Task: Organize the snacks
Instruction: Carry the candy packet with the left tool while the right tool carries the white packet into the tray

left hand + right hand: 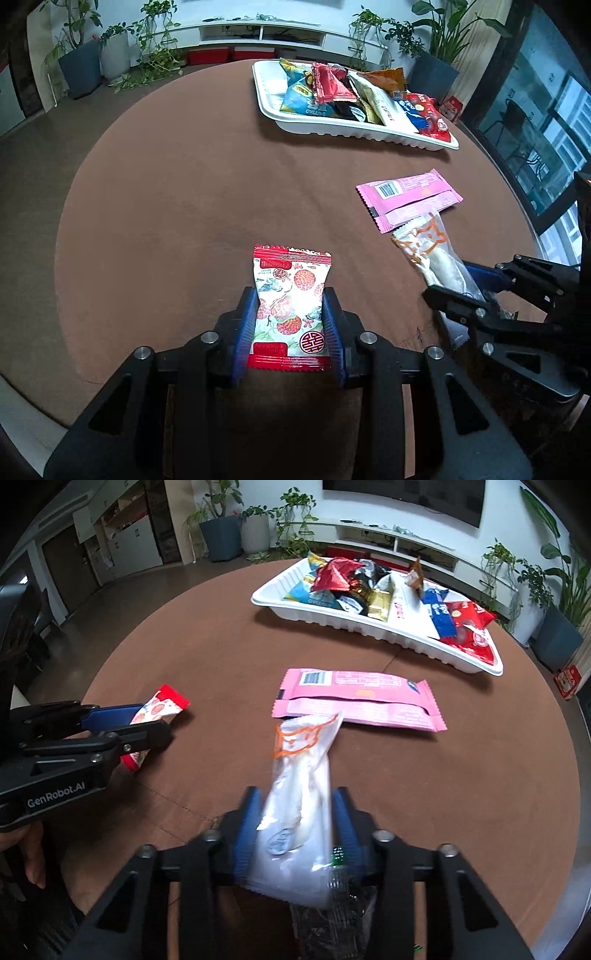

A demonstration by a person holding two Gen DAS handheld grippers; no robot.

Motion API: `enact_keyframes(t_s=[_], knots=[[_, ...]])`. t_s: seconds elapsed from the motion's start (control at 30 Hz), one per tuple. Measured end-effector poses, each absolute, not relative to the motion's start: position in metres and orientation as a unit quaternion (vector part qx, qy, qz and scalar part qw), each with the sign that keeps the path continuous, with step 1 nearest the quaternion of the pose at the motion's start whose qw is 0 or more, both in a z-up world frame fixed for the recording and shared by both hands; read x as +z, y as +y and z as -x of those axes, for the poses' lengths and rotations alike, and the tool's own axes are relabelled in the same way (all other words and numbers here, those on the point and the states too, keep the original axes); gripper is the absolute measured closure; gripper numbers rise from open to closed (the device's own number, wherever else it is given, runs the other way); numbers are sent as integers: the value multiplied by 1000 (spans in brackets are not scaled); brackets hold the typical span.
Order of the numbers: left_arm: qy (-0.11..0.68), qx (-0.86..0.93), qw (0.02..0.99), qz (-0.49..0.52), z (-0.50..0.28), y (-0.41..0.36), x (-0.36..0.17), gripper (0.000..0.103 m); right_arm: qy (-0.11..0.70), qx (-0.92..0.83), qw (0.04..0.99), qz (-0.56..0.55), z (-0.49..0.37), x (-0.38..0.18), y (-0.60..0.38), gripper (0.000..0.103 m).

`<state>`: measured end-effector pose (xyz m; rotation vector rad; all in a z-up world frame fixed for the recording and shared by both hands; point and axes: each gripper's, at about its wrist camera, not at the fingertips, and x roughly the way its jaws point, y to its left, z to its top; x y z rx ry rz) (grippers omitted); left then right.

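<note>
My left gripper (290, 295) is shut on a red-and-white lychee snack packet (290, 306), held just above the brown round table (184, 192). It also shows in the right wrist view (162, 707), at the left. My right gripper (297, 797) is shut on a clear packet with an orange cat print (299, 775), also seen in the left wrist view (436, 258). A pink wrapper (354, 699) lies flat on the table ahead of the right gripper; in the left wrist view (406, 199) it is at the right. A white tray (354, 129) holds several snack packets at the far side.
The tray shows in the right wrist view (369, 629) at the far right. A small red box (567, 681) sits beyond the table's right edge. Potted plants (81, 55) and a low white shelf (266, 33) stand past the table.
</note>
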<state>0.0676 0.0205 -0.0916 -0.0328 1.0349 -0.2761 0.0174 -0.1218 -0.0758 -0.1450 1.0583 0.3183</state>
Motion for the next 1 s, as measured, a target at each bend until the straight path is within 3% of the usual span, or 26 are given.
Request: enact_keyframes(t_s=[0.27,0.7,1.0], knots=[[494,-151,856,11,-65,12,-91,72,503,167,846,55,-15,-74,-123,79],[486,-174,857,5,-61,-3,-81,72,483,180,856,23,-10,-56,-133,80],[455,-198,868,2,-64,-17,-42,72,449,174,876,-17,-11,-23,-161,80]])
